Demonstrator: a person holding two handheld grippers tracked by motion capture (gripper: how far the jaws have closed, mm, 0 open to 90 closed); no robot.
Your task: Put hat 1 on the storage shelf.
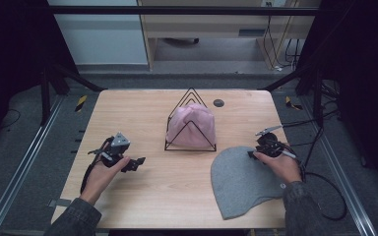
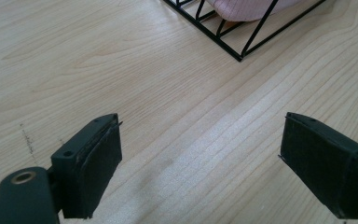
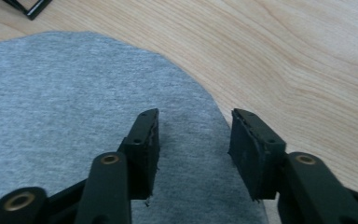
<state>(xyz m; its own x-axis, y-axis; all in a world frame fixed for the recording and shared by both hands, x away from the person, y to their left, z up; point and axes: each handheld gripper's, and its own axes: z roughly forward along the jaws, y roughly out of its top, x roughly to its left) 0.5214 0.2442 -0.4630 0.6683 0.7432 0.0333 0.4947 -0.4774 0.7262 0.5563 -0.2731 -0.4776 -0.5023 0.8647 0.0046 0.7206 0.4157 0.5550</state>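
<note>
Your right gripper (image 3: 193, 140) sits part-open over the grey hat's (image 1: 241, 179) edge, lower right of the high view; your left gripper (image 2: 200, 158) hangs wide over the bare table (image 1: 142, 105).

Close too shallow and you will likely pinch one layer or slip off the rim; lifting toward the wire rack (image 1: 191, 96) could snag the pink hat (image 1: 192, 127). No readable writing anywhere.

text: none legible | labels/brands: none on grey cloth (image 1: 241, 179), pink cloth (image 1: 193, 125) or wire stand (image 1: 191, 98) | numbers: none | signs: yellow-black striped tape on floor (image 1: 80, 103), no wording readable
</note>
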